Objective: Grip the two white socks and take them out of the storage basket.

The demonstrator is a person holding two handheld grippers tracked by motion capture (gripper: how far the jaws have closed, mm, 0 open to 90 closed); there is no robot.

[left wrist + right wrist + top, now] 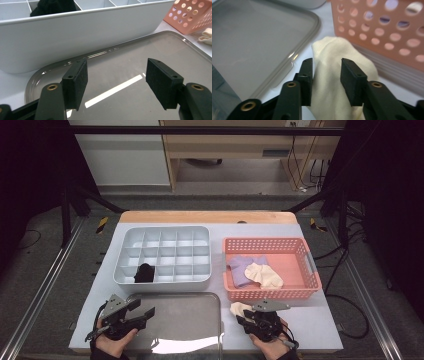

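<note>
A cream sock point(332, 57) lies on the white table between the metal tray and the pink basket, and my right gripper point(325, 80) is shut on it, one jaw on each side of the fabric. From above, that gripper point(243, 318) sits at the front right with the sock point(238, 308) poking out ahead of it. My left gripper point(144, 308) is open over the left part of the metal tray point(190, 330); in the left gripper view its jaws point(116, 85) stand wide apart with nothing between them.
A white divided organizer point(162, 232) stands behind the tray, with a black sock point(144, 273) in a front-left compartment. The pink basket point(300, 292) at right holds a purple sock point(241, 267) and another cream sock point(265, 276). The table's front edge is close.
</note>
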